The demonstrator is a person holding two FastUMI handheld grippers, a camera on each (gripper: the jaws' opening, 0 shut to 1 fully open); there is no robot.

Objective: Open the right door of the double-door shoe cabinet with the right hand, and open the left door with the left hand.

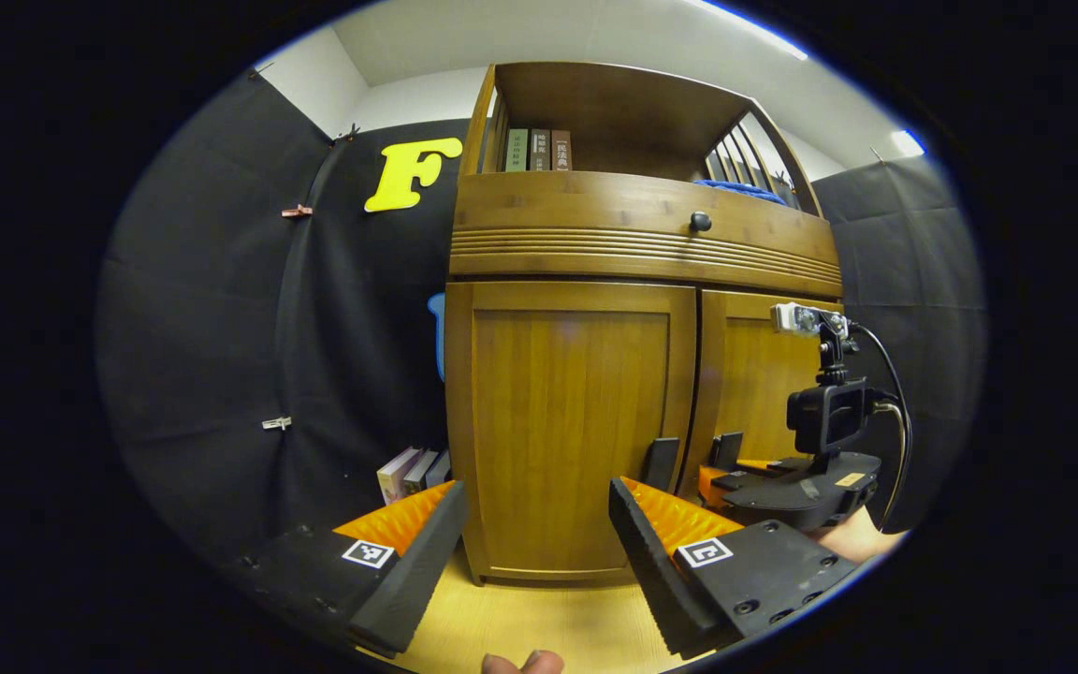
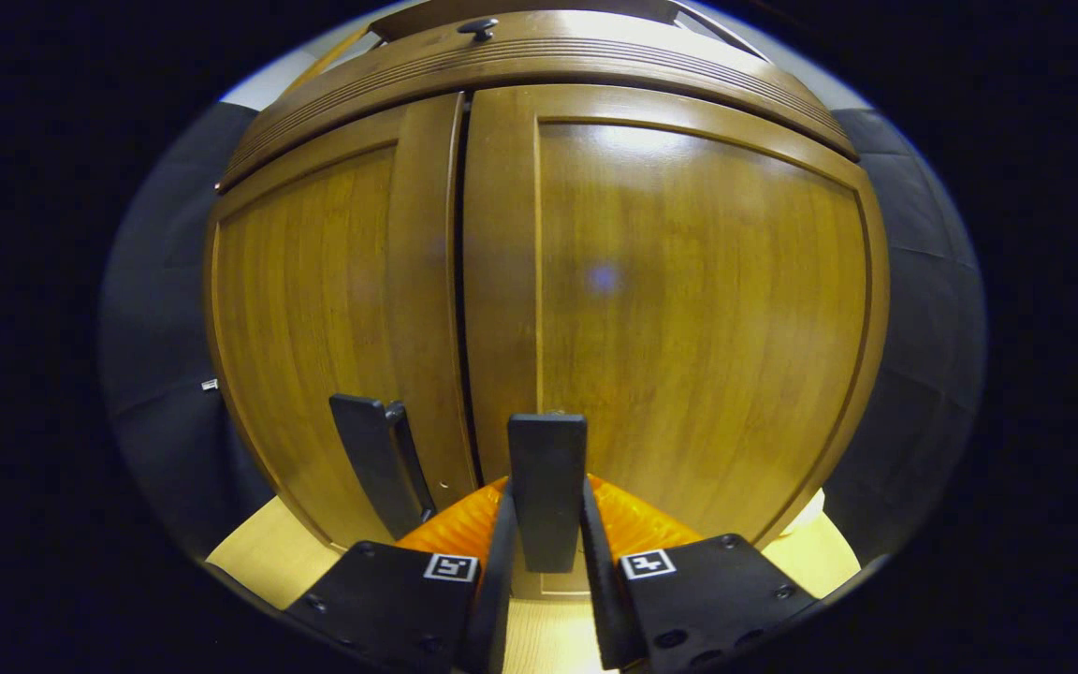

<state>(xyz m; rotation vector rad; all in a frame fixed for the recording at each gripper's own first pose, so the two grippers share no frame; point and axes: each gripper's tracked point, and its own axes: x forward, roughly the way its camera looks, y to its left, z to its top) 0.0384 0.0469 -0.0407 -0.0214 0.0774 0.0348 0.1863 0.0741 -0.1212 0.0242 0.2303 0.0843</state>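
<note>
Right gripper [image 2: 546, 562] is clamping the right door's handle [image 2: 547, 487] (left gripper [image 1: 530, 543] waiting wide open); an arcing pull is looking best.

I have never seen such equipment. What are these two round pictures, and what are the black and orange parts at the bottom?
A person holds a two-finger gripper in each hand; a camera rides on each. The left gripper view looks at a brown wooden shoe cabinet from a little way back; the left gripper is open and holds nothing. Farther right there you see the right gripper at the doors. The right gripper view is very close: its black fingers are closed on the black handle of the right door. The left door's black handle is untouched. Both doors look closed.
</note>
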